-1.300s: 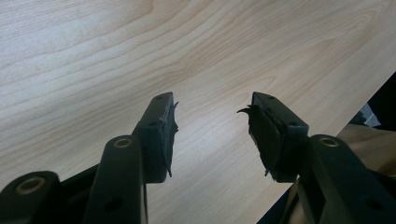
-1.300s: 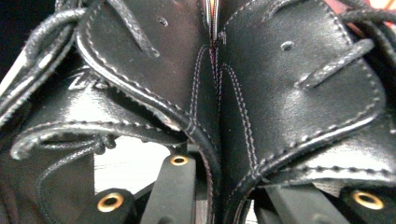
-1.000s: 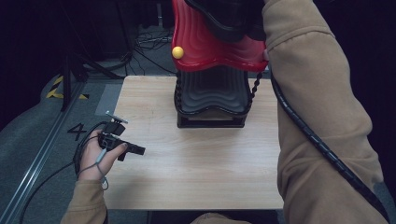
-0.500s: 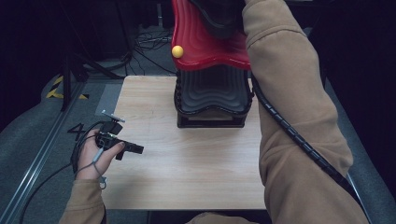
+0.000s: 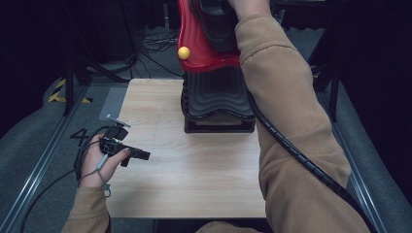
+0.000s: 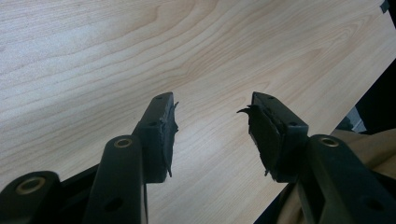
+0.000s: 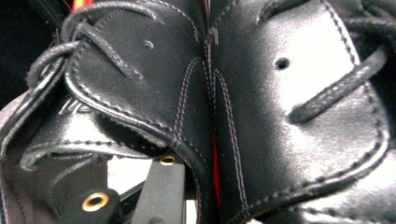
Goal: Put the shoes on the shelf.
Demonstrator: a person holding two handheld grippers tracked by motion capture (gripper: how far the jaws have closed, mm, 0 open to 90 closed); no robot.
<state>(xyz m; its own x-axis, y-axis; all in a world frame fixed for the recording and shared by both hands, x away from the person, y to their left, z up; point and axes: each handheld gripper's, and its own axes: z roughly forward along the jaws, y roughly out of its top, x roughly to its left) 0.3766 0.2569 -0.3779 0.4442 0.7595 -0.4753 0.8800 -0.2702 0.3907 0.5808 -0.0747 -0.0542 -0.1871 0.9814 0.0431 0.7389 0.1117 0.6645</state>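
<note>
Shoe: black leather shoe (image 7: 261,107) lay on the red rack (image 5: 204,53), hard against my right claw (image 7: 187,186).
Handling: supple, glossy, likely slippery; collar edge seemed best.
Right claw: one jaw inside collar; closure unclear.
Left claw: (image 6: 212,128) spread over bench (image 6: 93,56).

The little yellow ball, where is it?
In the high view, the yellow ball sits on the left edge of the red rack, at the table's far side, above the black rack.

Dark room, grey floor (image 5: 39,145), cables (image 5: 150,43)
</note>
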